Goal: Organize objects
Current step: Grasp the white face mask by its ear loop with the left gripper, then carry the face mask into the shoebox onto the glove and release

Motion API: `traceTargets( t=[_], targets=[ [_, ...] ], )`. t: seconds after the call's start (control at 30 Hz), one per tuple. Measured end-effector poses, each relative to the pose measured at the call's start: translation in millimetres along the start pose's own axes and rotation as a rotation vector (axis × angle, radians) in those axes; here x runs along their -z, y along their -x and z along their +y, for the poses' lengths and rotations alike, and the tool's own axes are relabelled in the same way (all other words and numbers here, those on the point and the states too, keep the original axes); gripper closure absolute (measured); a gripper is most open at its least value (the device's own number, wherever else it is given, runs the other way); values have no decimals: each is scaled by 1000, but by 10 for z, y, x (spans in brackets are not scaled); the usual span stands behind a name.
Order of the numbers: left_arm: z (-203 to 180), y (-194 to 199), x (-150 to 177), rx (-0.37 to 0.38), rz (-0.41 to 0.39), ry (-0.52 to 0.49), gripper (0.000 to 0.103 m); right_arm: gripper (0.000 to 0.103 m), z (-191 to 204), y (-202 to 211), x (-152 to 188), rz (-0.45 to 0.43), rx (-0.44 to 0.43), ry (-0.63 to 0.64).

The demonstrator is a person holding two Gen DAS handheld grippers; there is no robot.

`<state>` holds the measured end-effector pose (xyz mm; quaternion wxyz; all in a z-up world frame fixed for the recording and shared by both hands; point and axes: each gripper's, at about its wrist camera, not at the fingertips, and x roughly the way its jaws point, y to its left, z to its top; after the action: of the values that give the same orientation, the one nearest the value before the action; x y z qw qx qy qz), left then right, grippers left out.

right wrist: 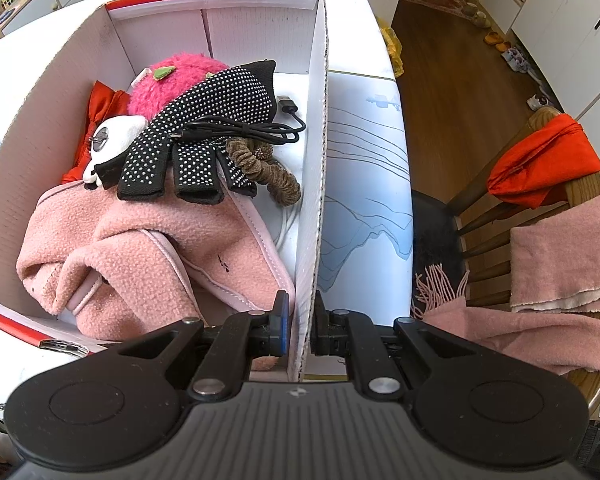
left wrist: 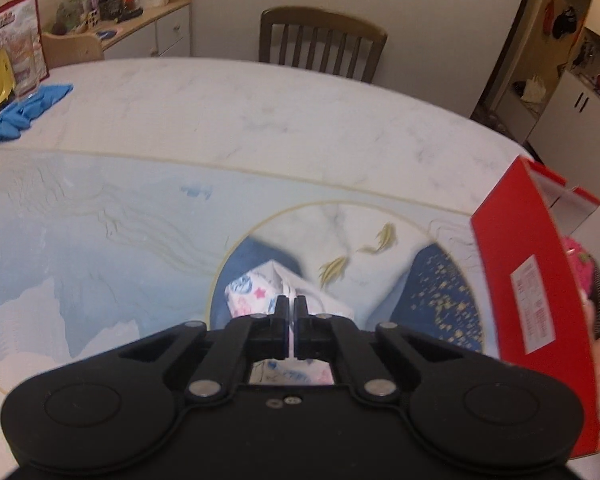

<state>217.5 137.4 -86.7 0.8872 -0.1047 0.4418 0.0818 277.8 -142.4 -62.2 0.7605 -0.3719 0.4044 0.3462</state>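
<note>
Red-and-white cardboard box (right wrist: 315,128) stays steady because your right tongs (right wrist: 300,322) pinch its side wall. Your left tongs (left wrist: 292,312), clamped on a white patterned packet (left wrist: 256,292), hold it clear of the marble-look surface (left wrist: 260,120), likely bound for that box.

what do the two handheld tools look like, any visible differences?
Both are matte black: two rounded lobes, angled linkage bars with silver pivot pins, narrow fingers with blue pad edges. The left tool has a smooth top plate with small screws; the right tool has a ribbed grey plate.

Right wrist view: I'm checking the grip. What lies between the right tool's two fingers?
The box's white cardboard side wall stands between the right tool fingers, clamped; the right wrist view shows this.
</note>
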Motion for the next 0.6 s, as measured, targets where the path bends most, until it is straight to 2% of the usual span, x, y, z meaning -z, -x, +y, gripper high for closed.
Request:
traceTargets(
  t=[0.23,0.6],
  targets=[
    [-257,256,-218,105,-59,-36,103,93,8,-8,-5,-3,0,2],
    [-919,758,-629,258,-186,-194,103,93,12,-13,-10,-9,-3,2]
  ],
)
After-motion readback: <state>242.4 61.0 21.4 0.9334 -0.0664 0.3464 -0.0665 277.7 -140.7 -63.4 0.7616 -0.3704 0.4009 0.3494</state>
